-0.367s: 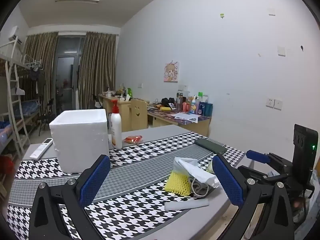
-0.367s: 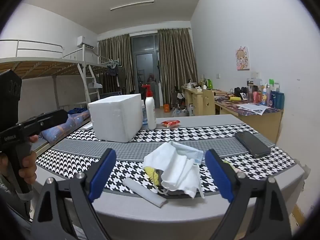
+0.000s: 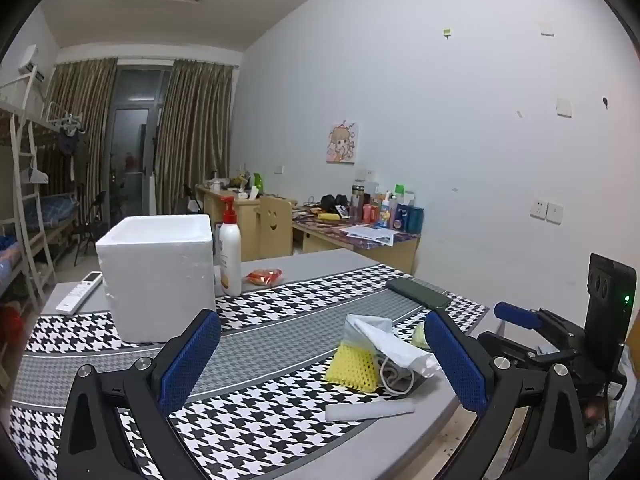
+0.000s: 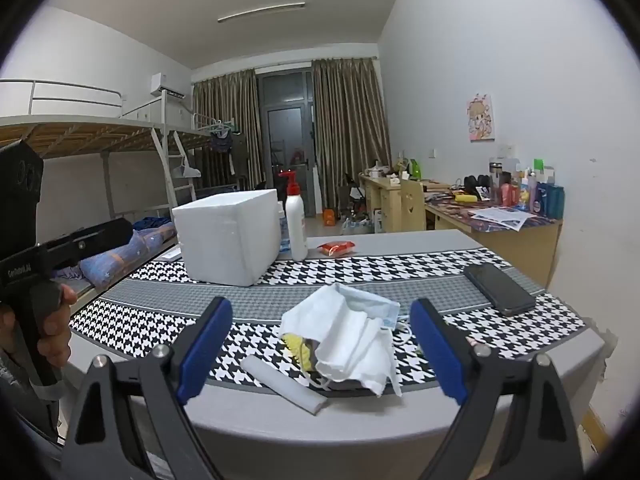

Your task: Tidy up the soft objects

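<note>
A heap of soft things lies near the table's front edge: a white cloth (image 4: 352, 340) over a yellow foam net (image 4: 298, 346), also in the left wrist view, the net (image 3: 352, 364) beside the cloth (image 3: 394, 344). A white foam strip (image 4: 284, 384) lies in front of the heap, and shows in the left wrist view (image 3: 370, 410). A white foam box (image 4: 228, 236) stands further back. My right gripper (image 4: 322, 354) is open, its jaws either side of the heap, a little short of it. My left gripper (image 3: 322, 362) is open and empty, left of the heap.
A pump bottle (image 4: 296, 224) and a red packet (image 4: 336, 247) sit behind the box. A dark phone (image 4: 498, 288) lies at the right of the houndstooth cloth (image 4: 440, 264). A remote (image 3: 80, 292) lies far left. Desks and a bunk bed stand beyond.
Both grippers stay open. The views have barely shifted and nothing on the table has moved.
</note>
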### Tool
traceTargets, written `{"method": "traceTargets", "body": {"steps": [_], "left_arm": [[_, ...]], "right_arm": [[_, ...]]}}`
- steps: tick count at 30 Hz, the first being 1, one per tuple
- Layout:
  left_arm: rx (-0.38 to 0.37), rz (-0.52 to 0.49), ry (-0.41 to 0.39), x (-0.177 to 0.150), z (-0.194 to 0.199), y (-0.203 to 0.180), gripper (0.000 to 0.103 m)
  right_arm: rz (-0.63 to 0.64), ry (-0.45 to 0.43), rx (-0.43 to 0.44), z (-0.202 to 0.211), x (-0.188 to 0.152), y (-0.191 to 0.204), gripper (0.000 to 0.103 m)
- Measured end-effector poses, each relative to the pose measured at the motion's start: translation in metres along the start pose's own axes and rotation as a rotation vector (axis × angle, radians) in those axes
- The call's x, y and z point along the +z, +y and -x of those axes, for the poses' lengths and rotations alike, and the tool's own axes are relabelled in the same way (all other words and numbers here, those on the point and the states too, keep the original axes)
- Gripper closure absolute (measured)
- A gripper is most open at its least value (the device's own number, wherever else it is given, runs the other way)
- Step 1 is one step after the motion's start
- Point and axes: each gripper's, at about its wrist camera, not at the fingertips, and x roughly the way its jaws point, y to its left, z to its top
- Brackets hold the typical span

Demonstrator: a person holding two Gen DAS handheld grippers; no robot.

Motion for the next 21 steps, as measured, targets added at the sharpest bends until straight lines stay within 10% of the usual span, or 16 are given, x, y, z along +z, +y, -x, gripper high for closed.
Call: {"method": "traceTargets", "body": {"steps": [21], "left_arm": [[0.018, 0.003, 0.013, -0.0021, -0.0005, 0.0011, 0.001]], "right_arm": [[-0.007, -0.010, -0.036, 0.0095, 0.0030, -0.0046, 0.010]]}}
